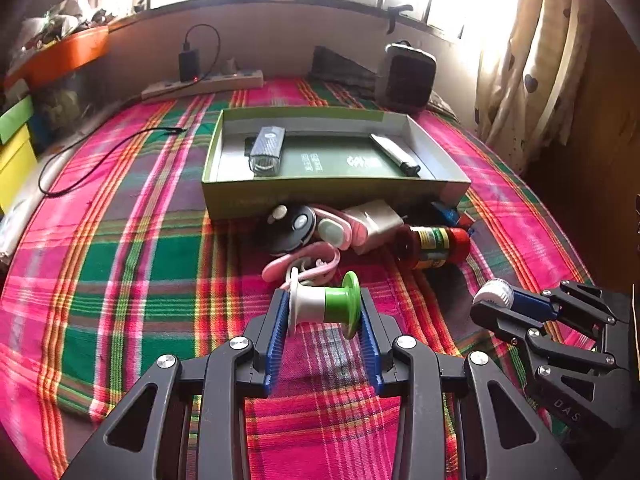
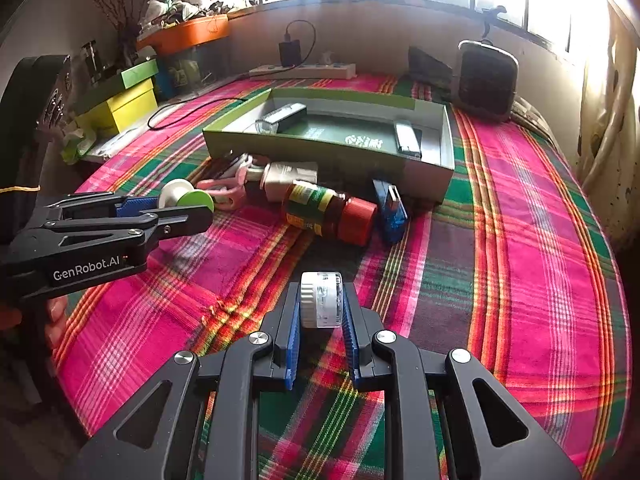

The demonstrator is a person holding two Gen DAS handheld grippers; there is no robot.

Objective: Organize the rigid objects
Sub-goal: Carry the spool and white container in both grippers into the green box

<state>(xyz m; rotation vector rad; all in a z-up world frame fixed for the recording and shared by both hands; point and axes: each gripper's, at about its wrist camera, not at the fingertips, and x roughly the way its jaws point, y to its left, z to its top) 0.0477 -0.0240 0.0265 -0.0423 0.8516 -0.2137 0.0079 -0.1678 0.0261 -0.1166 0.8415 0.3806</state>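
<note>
So, left to right:
Left gripper (image 1: 324, 312): blue pads clamped on the two flanges of a white-and-green plastic spool (image 1: 325, 305), held sideways above the cloth.
Loose pile: in front of the box's near wall; round black disc (image 1: 289, 227), pink plastic clip pieces (image 1: 304, 266), beige rectangular block (image 1: 376, 222), brown glass bottle with red cap (image 1: 434, 247) lying on its side, small blue item (image 2: 391, 213) just right of the bottle's cap.
Box: shallow green cardboard box (image 1: 332, 196), open top, behind the pile; a clear-ended dark case (image 1: 267, 151) at its left, a silver pen-like stick (image 1: 394, 154) at its right.
Right gripper (image 2: 321, 300): narrow, pinching a small white ribbed-cap jar (image 2: 321, 300), lifted over the cloth, near side of the pile.
Surface: pink-green plaid cloth (image 2: 520, 240).
</note>
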